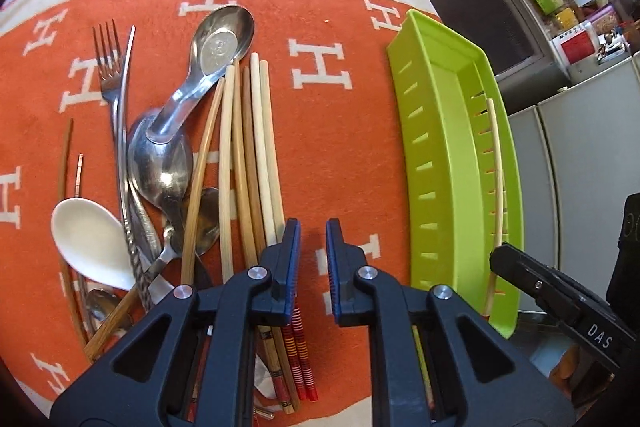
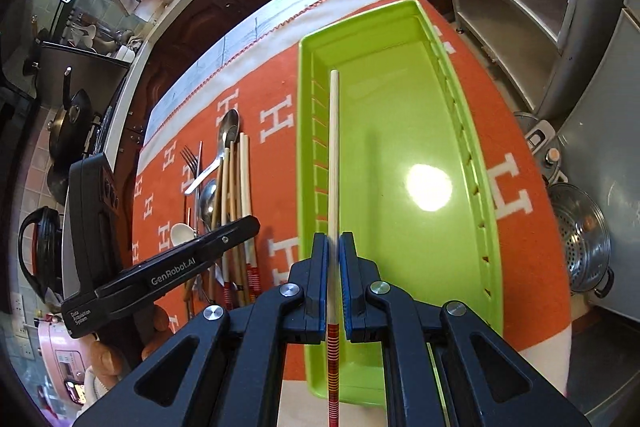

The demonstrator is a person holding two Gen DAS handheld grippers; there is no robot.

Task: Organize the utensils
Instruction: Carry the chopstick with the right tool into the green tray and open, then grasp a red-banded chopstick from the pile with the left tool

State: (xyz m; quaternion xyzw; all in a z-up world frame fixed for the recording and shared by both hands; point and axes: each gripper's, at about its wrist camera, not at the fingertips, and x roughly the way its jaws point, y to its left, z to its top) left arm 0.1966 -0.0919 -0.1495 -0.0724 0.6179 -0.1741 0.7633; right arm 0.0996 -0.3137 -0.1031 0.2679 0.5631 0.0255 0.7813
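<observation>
A pile of utensils lies on the orange cloth: several chopsticks (image 1: 248,155), metal spoons (image 1: 218,39), a fork (image 1: 110,67) and a white spoon (image 1: 88,241). My left gripper (image 1: 313,239) is open and empty above the near ends of the chopsticks. A green tray (image 1: 448,163) lies to the right. My right gripper (image 2: 334,247) is shut on a pale chopstick (image 2: 333,155) with a red-striped end and holds it over the left side of the tray (image 2: 400,75). That chopstick also shows in the left wrist view (image 1: 498,187).
The orange cloth (image 1: 340,131) with white H letters covers the table. The table's right edge runs just beyond the tray, with grey cabinets (image 1: 592,155) past it. A metal steamer pot (image 2: 584,239) stands on the floor at the right.
</observation>
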